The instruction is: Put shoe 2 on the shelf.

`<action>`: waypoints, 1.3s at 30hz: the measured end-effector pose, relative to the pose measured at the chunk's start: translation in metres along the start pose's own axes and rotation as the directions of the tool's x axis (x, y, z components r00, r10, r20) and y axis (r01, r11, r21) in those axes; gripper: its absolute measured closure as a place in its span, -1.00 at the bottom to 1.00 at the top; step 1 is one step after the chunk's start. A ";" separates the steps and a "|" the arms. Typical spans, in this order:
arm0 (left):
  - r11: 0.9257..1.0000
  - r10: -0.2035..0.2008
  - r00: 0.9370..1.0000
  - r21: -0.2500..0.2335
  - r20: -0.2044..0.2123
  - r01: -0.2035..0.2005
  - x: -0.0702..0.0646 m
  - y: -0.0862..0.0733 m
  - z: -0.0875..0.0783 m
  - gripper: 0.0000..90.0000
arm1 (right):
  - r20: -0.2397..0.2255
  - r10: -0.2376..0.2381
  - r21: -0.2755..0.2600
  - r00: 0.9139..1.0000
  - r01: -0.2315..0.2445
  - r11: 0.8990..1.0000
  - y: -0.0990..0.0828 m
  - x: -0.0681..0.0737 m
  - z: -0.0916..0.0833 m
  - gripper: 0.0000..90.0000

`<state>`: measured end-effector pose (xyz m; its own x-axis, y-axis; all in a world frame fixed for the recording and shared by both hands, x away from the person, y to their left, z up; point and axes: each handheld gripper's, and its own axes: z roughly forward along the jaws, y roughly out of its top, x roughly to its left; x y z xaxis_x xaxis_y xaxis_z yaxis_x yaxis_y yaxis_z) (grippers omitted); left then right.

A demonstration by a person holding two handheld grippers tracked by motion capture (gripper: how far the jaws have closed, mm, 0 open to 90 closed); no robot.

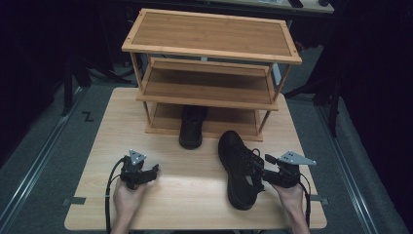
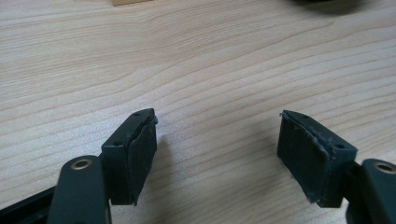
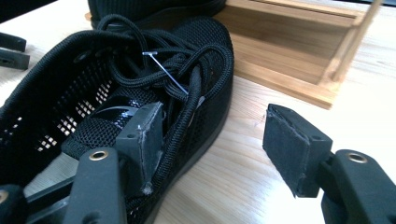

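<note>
The work in hand is stowing a pair of black shoes on the wooden shoe rack (image 1: pixel 210 63), and this is the grasping step for the second one. One shoe (image 1: pixel 192 126) already sits toe-in on the rack's bottom shelf, its heel sticking out toward the person. The near shoe (image 1: pixel 239 168) lies on the bench (image 1: pixel 195 195) in front of the rack's right end, toe pointing toward it. The right gripper (image 3: pixel 212 140) stands at that shoe's right flank with its jaws wide: one jaw is inside the opening beside the laces, the other outside over bare bench, so the mesh side wall lies between them, not yet pinched. The left gripper (image 2: pixel 217 149) rests apart on the left of the bench, jaws wide and empty over bare wood. The next move likely calls for closing on the side wall near the collar, firmly enough that the soft mesh does not slip, then lifting and sliding the shoe toe-first onto the shelf beside its mate.
</note>
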<state>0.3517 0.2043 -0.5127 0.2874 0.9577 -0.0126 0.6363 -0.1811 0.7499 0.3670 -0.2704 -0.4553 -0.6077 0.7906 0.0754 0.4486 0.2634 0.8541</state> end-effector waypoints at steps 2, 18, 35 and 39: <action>1.000 0.000 1.000 0.000 0.000 0.000 0.000 0.000 0.000 -0.36 | 0.007 -0.020 0.009 1.000 0.019 1.000 0.002 0.006 0.003 -0.18; 1.000 0.000 1.000 0.000 0.000 0.000 0.000 0.000 0.000 -0.36 | 0.000 0.008 0.114 1.000 -0.008 0.993 0.013 0.037 0.022 0.18; 1.000 0.001 1.000 0.001 0.000 -0.001 -0.001 0.000 0.000 -0.38 | 0.091 -0.043 0.229 0.995 0.021 0.973 0.024 0.053 0.038 0.83; 1.000 0.004 1.000 0.000 0.003 -0.004 -0.002 0.000 0.000 -0.38 | 0.100 -0.025 0.231 0.995 0.001 0.973 0.026 0.052 0.036 0.93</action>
<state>0.3509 0.2025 -0.5128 0.2924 0.9562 -0.0118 0.6354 -0.1850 0.7497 0.3706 -0.2025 -0.4478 -0.5497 0.8354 0.0024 0.5872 0.3844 0.7123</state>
